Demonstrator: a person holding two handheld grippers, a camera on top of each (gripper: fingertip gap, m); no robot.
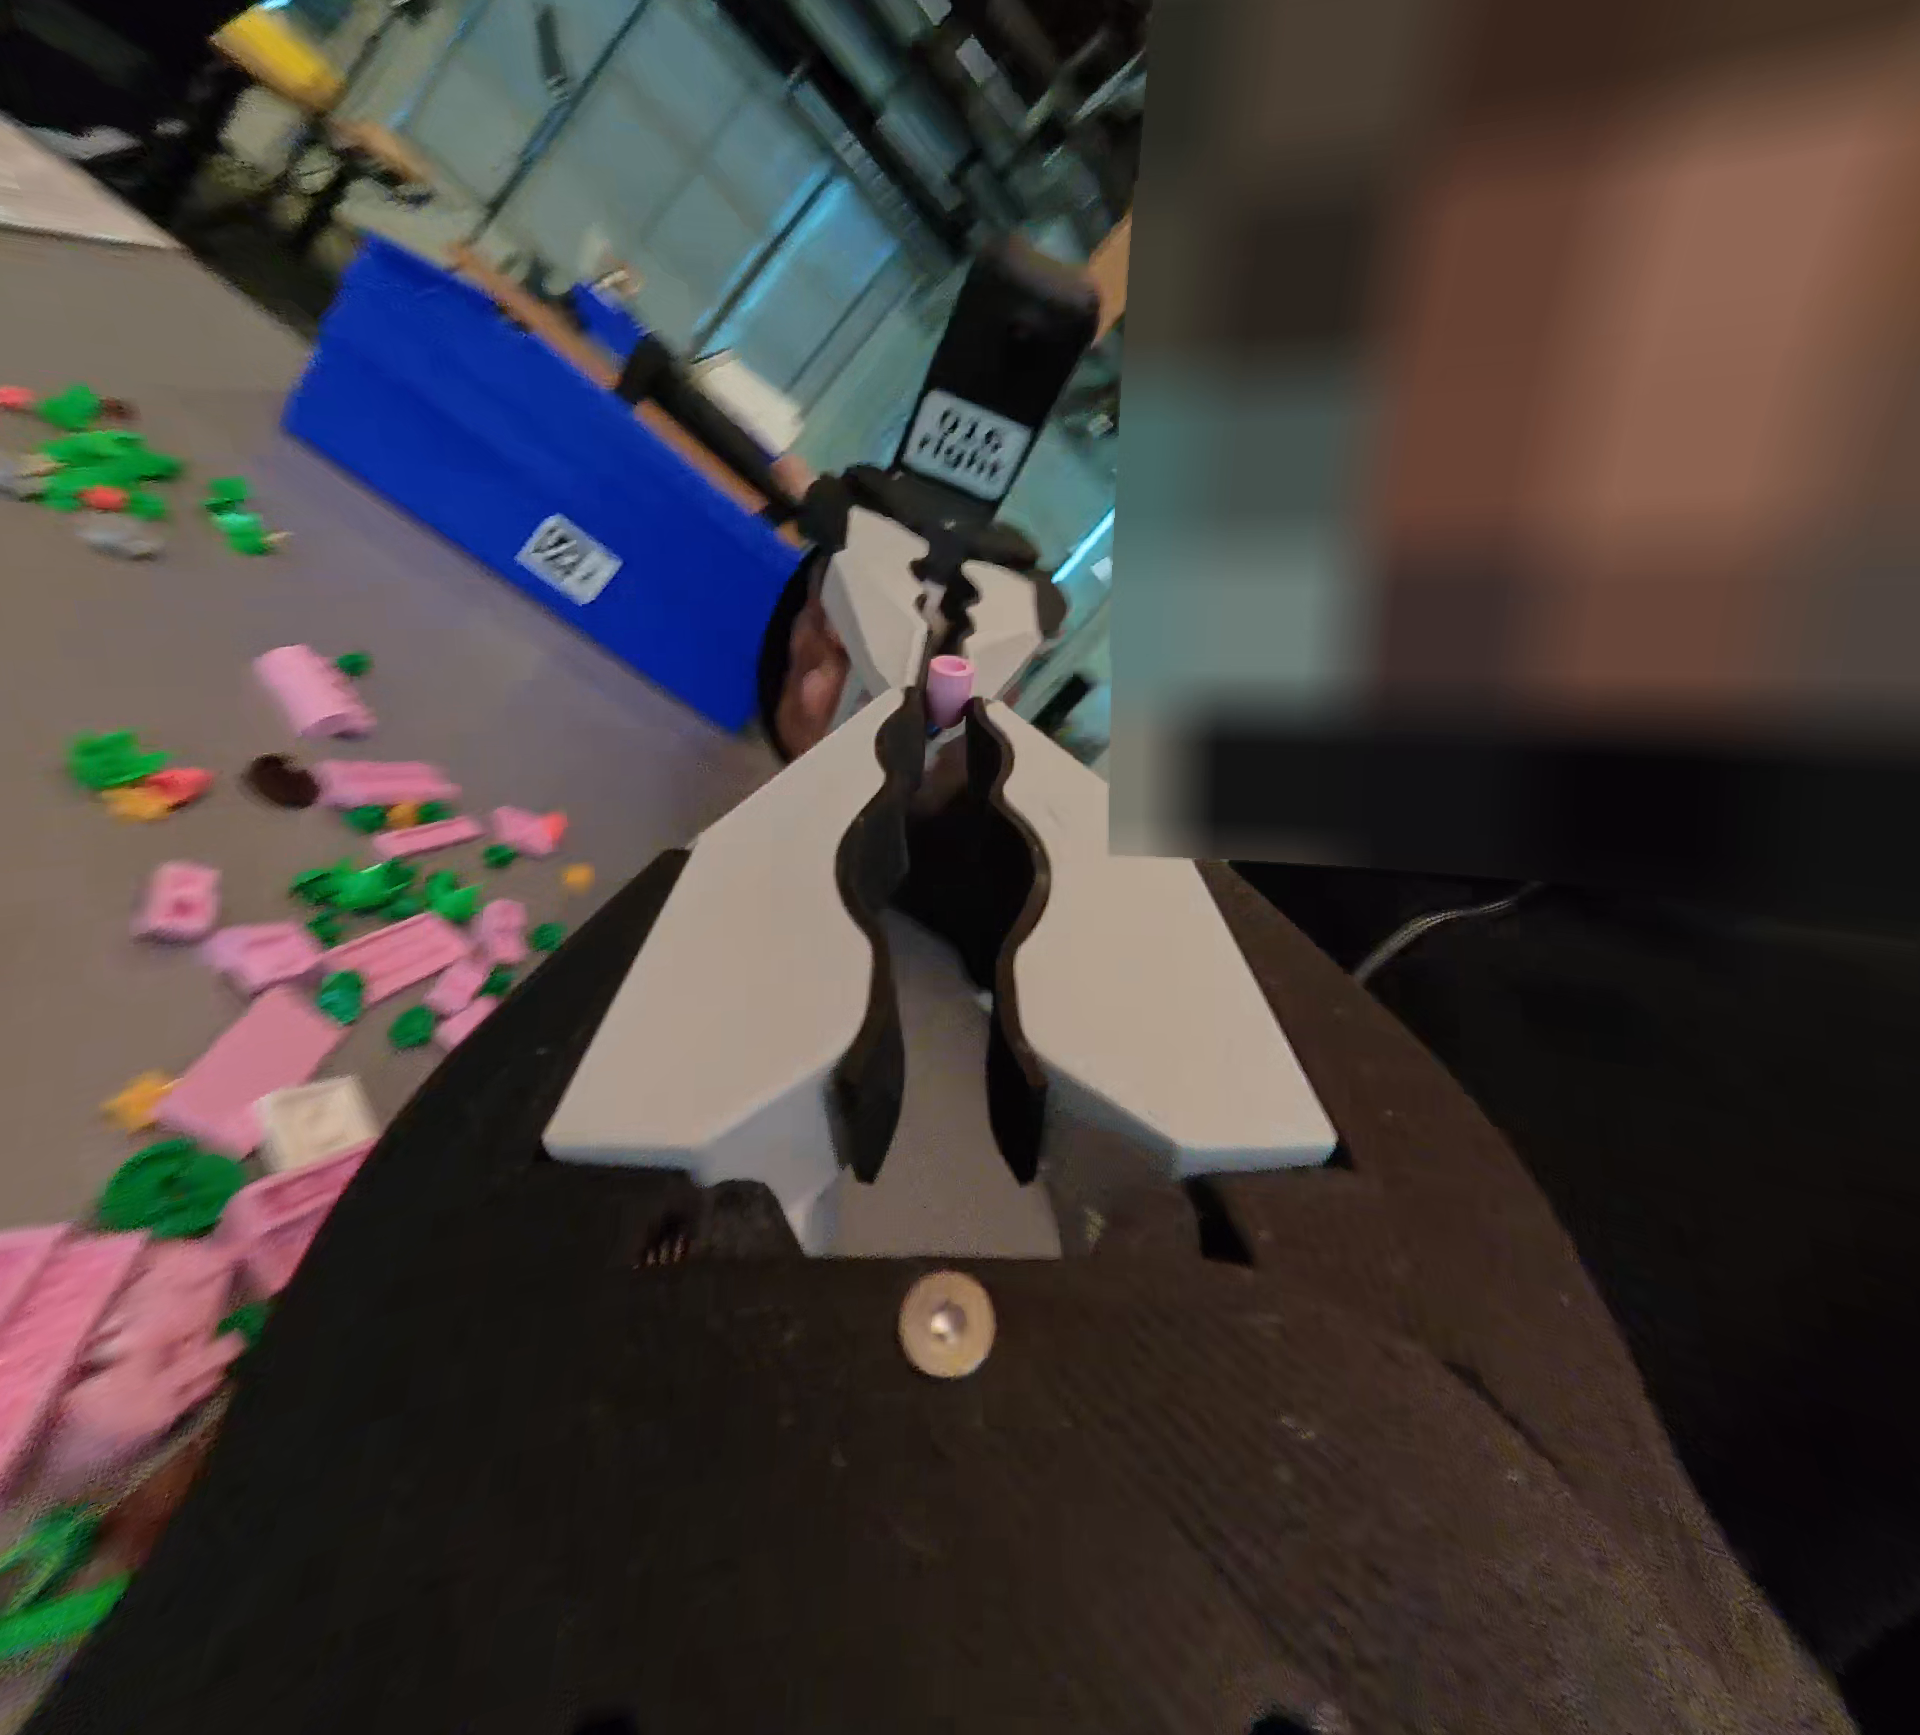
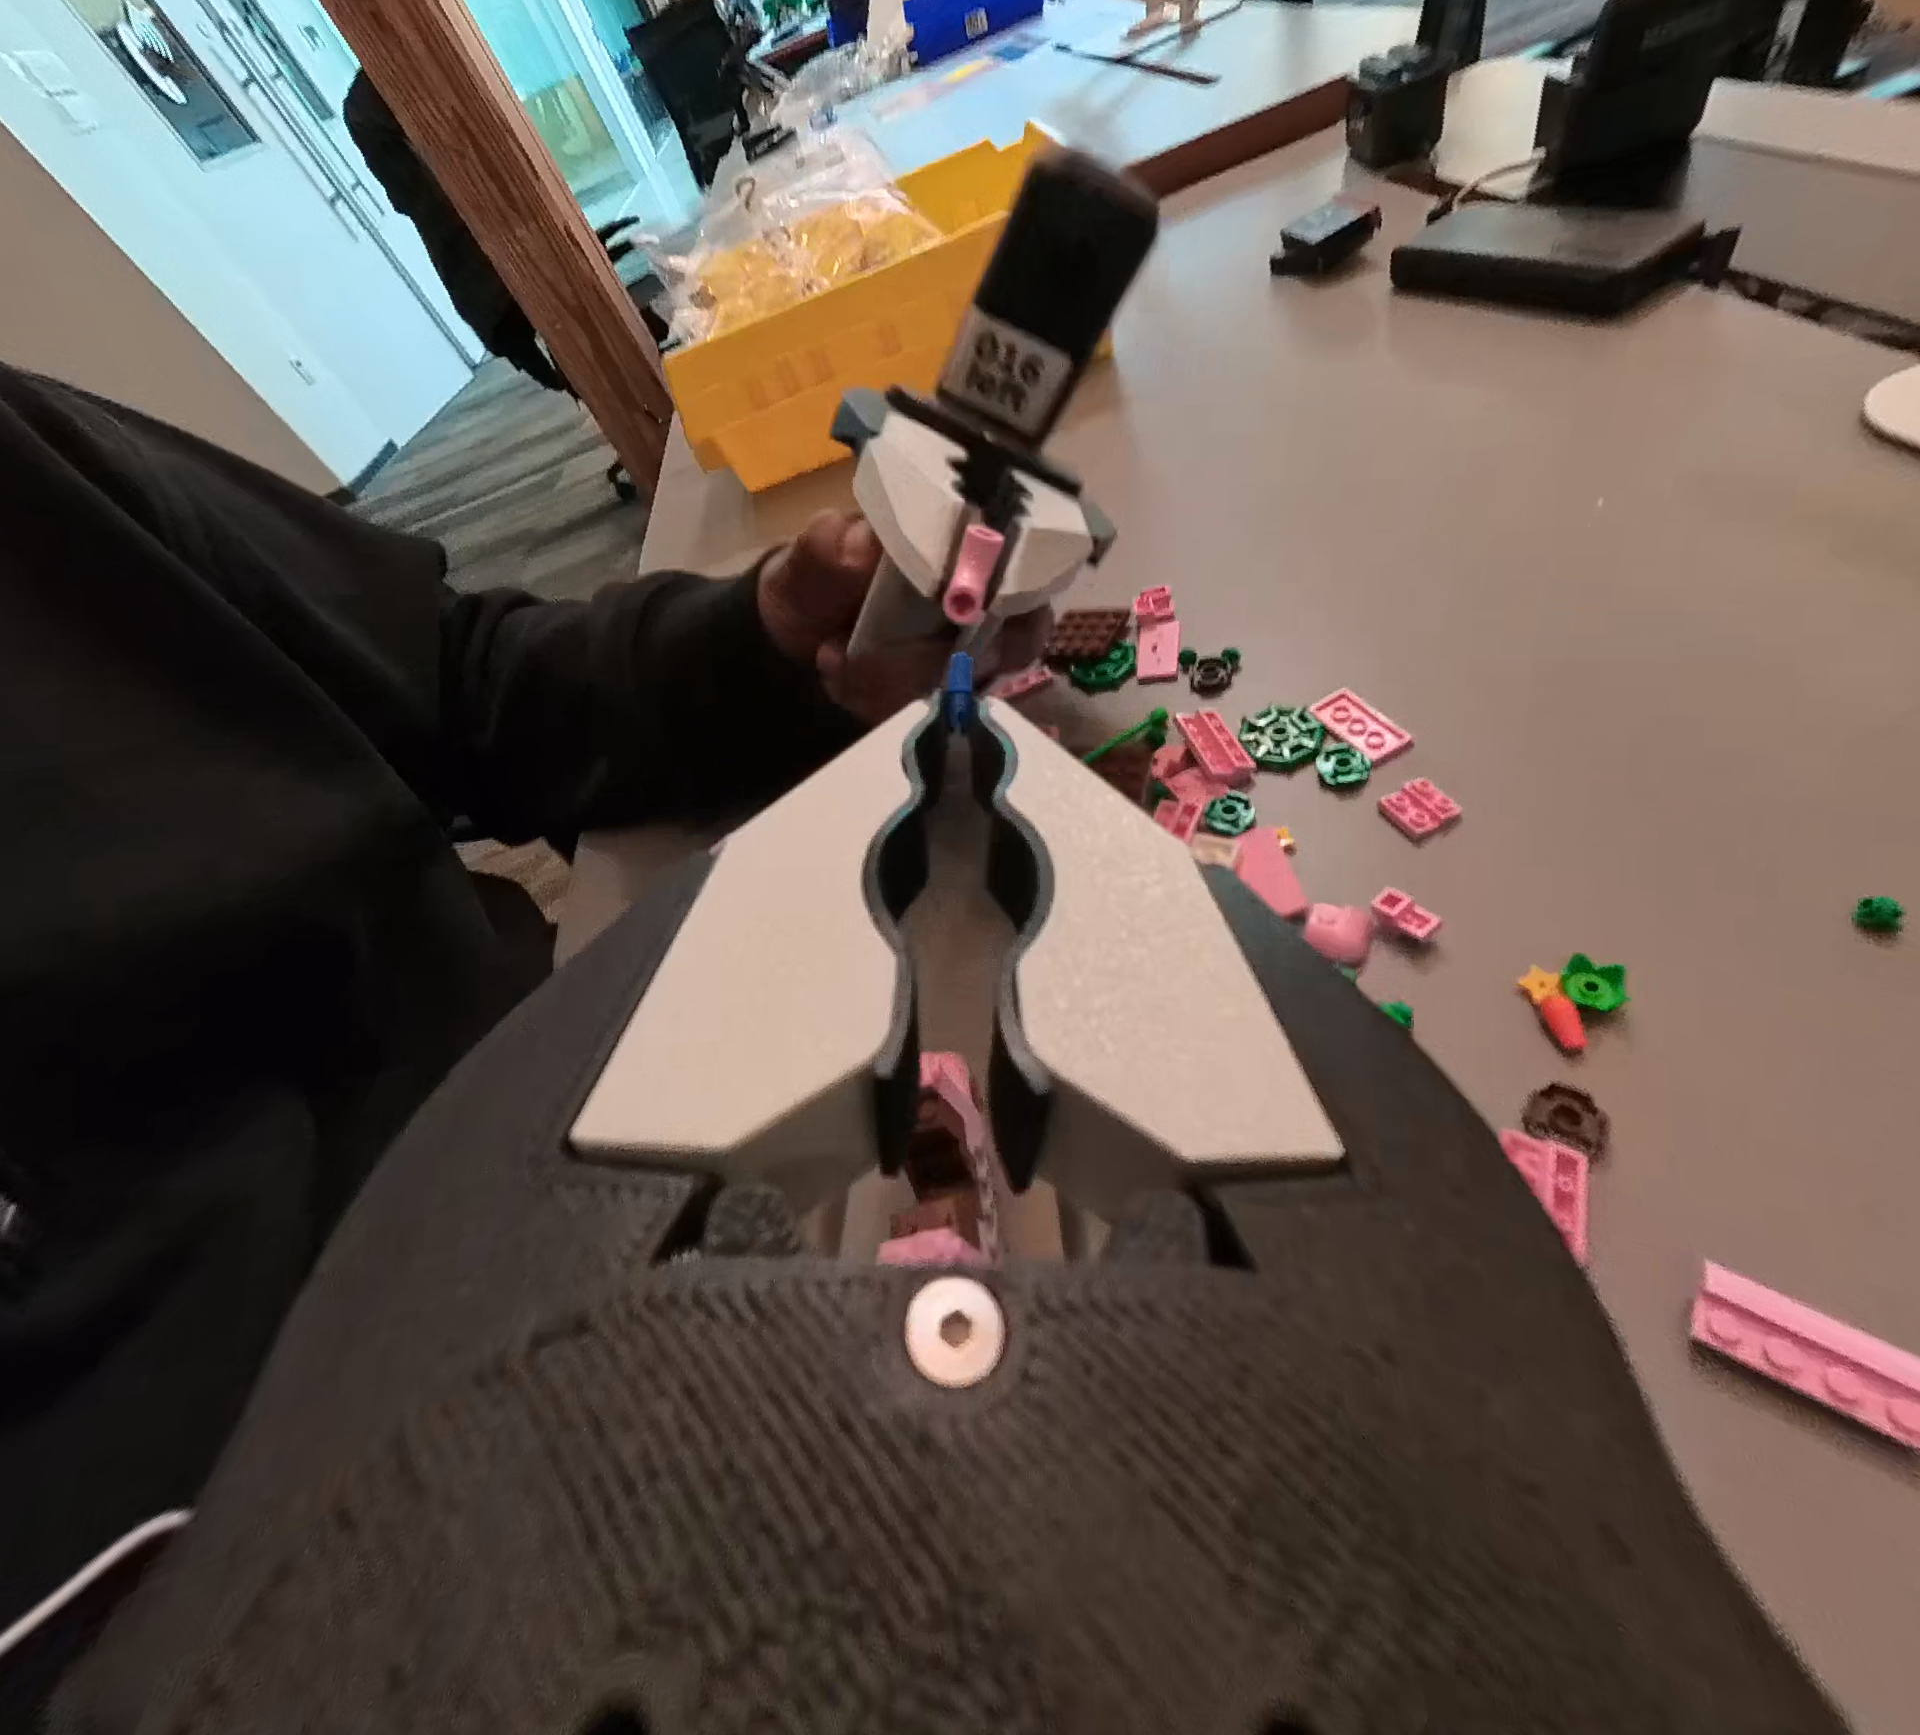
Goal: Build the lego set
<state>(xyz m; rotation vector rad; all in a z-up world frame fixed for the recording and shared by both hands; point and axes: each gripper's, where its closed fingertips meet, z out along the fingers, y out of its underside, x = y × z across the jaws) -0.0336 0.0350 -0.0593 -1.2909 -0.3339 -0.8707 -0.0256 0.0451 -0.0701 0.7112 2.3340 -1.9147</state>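
a grey worktop (image 2: 1455, 542) in an open office carries the job, with glass walls and further desks behind. nearest the right wrist view's lens, the right gripper (image 2: 958, 717) has its jaws almost closed on a small blue pin (image 2: 958, 688), pinched at the very tips and sticking out forward. just beyond it, raised above the worktop's near edge, the left gripper (image 2: 977, 565) faces it, jaws closed on a pink tube piece (image 2: 971, 579) with the open end pointing toward the pin; the two parts are near but apart. the left wrist view shows the same pink tube (image 1: 951, 686) at its own tips.

both parts look light, stiff and slick, easy to twist or pop out of a tip grip, so the hold should stay on the pin's rear half and the tube's middle, leaving the mating ends free.

farther along, loose pink plates (image 2: 1361, 724) and green round pieces (image 2: 1283, 735) lie scattered mid-worktop, clear of the join. a yellow bin (image 2: 831, 366) with bagged parts sits at the far left edge, a blue bin (image 1: 520, 459) beyond.
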